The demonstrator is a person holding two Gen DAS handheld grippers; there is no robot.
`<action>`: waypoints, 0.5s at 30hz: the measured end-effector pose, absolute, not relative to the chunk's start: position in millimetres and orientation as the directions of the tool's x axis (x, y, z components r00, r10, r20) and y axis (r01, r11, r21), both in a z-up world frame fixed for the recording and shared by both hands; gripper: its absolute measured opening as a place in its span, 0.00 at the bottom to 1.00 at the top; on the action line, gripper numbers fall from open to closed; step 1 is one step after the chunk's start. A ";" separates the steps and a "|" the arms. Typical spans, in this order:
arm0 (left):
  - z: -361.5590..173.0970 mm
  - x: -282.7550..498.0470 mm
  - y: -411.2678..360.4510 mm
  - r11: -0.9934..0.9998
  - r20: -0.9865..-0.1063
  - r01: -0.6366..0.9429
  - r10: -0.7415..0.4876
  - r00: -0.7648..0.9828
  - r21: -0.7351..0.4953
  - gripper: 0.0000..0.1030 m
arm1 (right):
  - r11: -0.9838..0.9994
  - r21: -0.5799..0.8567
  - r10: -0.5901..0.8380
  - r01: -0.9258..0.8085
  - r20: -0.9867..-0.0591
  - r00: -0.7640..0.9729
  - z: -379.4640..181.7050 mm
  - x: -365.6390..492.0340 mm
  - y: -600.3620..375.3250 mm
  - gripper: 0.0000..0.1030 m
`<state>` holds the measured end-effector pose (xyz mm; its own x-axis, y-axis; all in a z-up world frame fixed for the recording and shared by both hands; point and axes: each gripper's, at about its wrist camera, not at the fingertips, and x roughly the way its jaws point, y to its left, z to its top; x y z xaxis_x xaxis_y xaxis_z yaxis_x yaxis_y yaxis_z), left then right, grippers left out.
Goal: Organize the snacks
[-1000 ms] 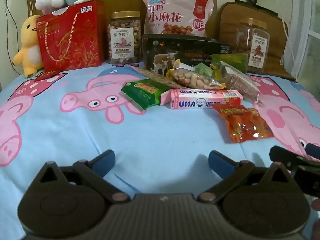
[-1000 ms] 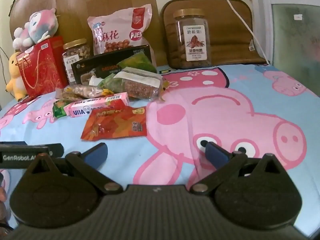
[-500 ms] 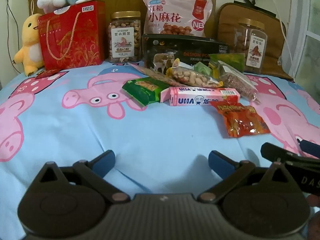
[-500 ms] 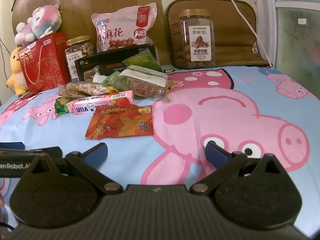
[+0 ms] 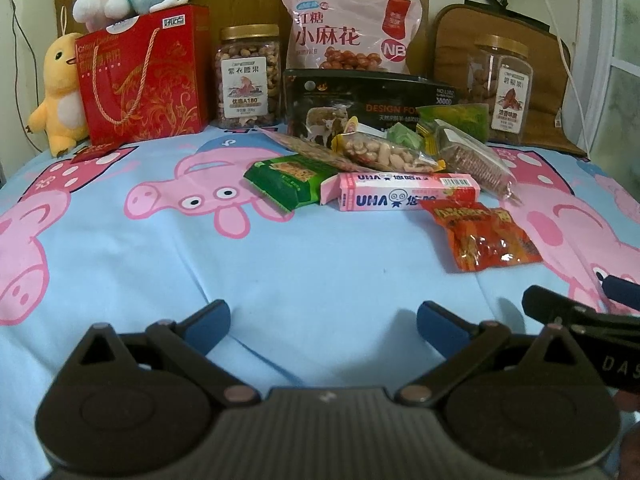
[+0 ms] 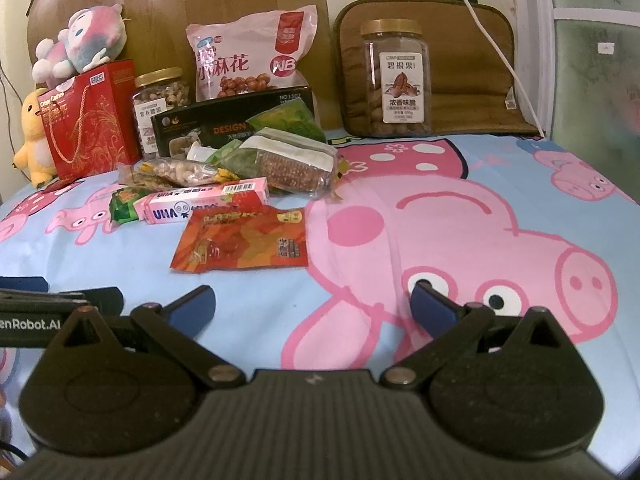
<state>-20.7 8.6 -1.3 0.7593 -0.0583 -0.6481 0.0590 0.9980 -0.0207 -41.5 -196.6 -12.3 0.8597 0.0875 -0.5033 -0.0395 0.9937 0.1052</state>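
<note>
Snack packets (image 5: pixel 408 196) on bedsheet (image 5: pixel 320 272)

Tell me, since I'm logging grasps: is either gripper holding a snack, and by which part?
Nothing is held. The left gripper and the right gripper are both open over the blue cartoon-pig bedsheet.

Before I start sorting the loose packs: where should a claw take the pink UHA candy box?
Probably across its short width, near the middle of the pink UHA box. It lies flat on the sheet, long and narrow, so come down from above with the jaws over its long edges. The right claw, open, is nearer; the orange-red pouch touches its front edge, so stay left of that.
</note>
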 end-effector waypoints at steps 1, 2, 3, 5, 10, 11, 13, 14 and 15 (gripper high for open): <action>-1.6 -21.1 7.9 0.998 -0.647 0.060 -0.058 0.760 -0.019 1.00 | 0.994 0.103 0.087 -0.040 -0.503 0.860 -12.5 -41.7 -196.4 1.00; -1.7 -21.1 7.6 0.998 -0.647 0.060 -0.058 0.760 -0.019 1.00 | 0.994 0.102 0.086 -0.040 -0.502 0.860 -12.7 -42.0 -196.0 1.00; -1.7 -21.1 7.6 0.998 -0.647 0.060 -0.058 0.760 -0.019 1.00 | 0.994 0.100 0.086 -0.040 -0.502 0.860 -12.7 -42.0 -195.9 1.00; -1.8 -21.2 7.7 0.998 -0.647 0.059 -0.057 0.760 -0.019 1.00 | 0.994 0.101 0.086 -0.040 -0.502 0.860 -12.7 -42.1 -195.9 1.00; -1.8 -21.0 7.8 0.998 -0.646 0.060 -0.057 0.761 -0.017 1.00 | 0.994 0.099 0.085 -0.040 -0.502 0.861 -12.8 -42.0 -195.5 1.00; -1.7 -21.0 7.9 0.998 -0.646 0.061 -0.058 0.761 -0.018 1.00 | 0.994 0.099 0.085 -0.040 -0.502 0.860 -12.8 -42.0 -195.7 1.00; -1.7 -21.0 7.8 0.998 -0.647 0.061 -0.058 0.761 -0.018 1.00 | 0.994 0.101 0.086 -0.041 -0.502 0.860 -12.8 -41.9 -195.8 1.00; -1.7 -21.0 7.8 0.998 -0.646 0.061 -0.058 0.761 -0.018 1.00 | 0.994 0.101 0.086 -0.041 -0.502 0.860 -12.9 -41.9 -195.8 1.00; -1.7 -21.0 7.8 0.998 -0.646 0.061 -0.058 0.761 -0.018 1.00 | 0.994 0.101 0.086 -0.041 -0.502 0.860 -13.1 -41.9 -195.7 1.00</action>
<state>-21.0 7.8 -1.7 0.7609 -0.0582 -0.6463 0.0607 0.9980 -0.0184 -41.9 -195.7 -13.1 0.8604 0.0860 -0.5022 -0.0406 0.9941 0.1007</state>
